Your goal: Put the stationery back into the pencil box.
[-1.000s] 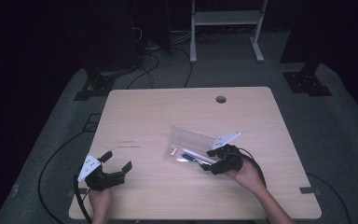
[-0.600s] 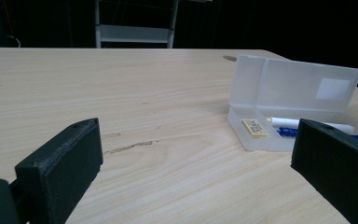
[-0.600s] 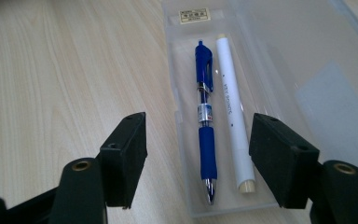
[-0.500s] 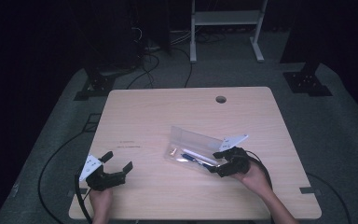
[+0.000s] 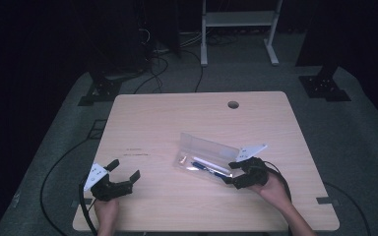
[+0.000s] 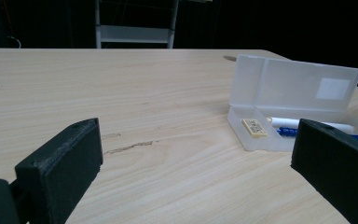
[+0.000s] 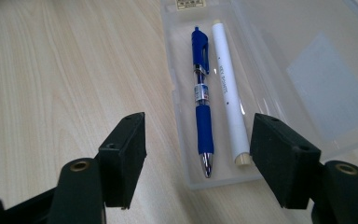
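On the light wood table [image 5: 167,123], right of centre, sits a clear plastic pencil case [image 5: 204,156], lid swung up and standing open along its far side. Inside the tray: blue pen [image 7: 202,102] and white pen [image 7: 227,88] side by side, touching or nearly so, tips toward the right gripper's camera; blue pen is nearer the tray's front wall. Small tan eraser [image 6: 254,128] lies at the far end of the tray, by the hinge corner in the left gripper view.

Right gripper [image 5: 236,173] is at the case's right end, low over the table, jaws spread wide and holding nothing. Right gripper view: the two black jaws straddle the near end of the tray, left one over bare wood just beside the case, right one at the lid-side corner. Can't tell whether either jaw touches the plastic. Pen tips sit between the jaws, slightly ahead of them.

Left gripper [image 5: 123,169] is at the table's front-left, well apart from the case, jaws wide open, empty. Its view looks across bare wood toward the case, with a dark scuff mark [image 6: 126,148] on the wood between the jaws.

Cable hole [image 5: 233,104] is near the table's far edge. Beyond the table stands a white metal rack [image 5: 238,19] on grey carpet.
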`<move>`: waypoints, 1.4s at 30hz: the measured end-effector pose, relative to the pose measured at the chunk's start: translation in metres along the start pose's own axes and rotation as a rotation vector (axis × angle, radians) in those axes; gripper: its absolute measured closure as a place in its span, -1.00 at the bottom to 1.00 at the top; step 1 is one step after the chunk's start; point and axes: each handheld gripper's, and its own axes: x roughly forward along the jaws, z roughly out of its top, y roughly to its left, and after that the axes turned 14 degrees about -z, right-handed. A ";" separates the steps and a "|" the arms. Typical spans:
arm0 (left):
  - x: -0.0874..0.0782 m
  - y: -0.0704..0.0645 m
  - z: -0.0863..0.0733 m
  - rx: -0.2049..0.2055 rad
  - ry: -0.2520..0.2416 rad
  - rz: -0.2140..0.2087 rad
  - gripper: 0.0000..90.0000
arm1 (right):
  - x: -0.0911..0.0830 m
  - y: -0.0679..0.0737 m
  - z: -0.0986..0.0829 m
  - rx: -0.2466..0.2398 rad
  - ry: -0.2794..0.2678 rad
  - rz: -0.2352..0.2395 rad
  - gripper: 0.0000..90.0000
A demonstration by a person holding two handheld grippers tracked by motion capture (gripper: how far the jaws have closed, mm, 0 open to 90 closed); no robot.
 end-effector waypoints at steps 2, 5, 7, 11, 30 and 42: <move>0.000 0.000 0.000 0.001 -0.001 0.000 -0.98 | -0.001 -0.001 -0.002 0.002 0.000 -0.002 -0.21; -0.001 0.000 0.000 -0.001 -0.004 0.001 -0.98 | -0.002 -0.002 -0.005 0.007 0.003 -0.006 -0.21; -0.001 0.000 0.000 -0.001 -0.004 0.001 -0.98 | -0.004 -0.002 -0.007 0.010 0.006 -0.009 -0.22; -0.001 0.000 0.000 -0.002 -0.003 0.002 -0.98 | -0.006 -0.005 -0.013 0.020 0.010 -0.014 -0.22; -0.001 -0.001 0.000 0.007 0.004 0.004 -0.98 | -0.015 -0.017 -0.037 0.062 0.031 -0.032 -0.26; 0.000 -0.001 0.000 0.006 0.006 0.004 -0.98 | -0.020 -0.022 -0.050 0.093 0.035 -0.045 -0.30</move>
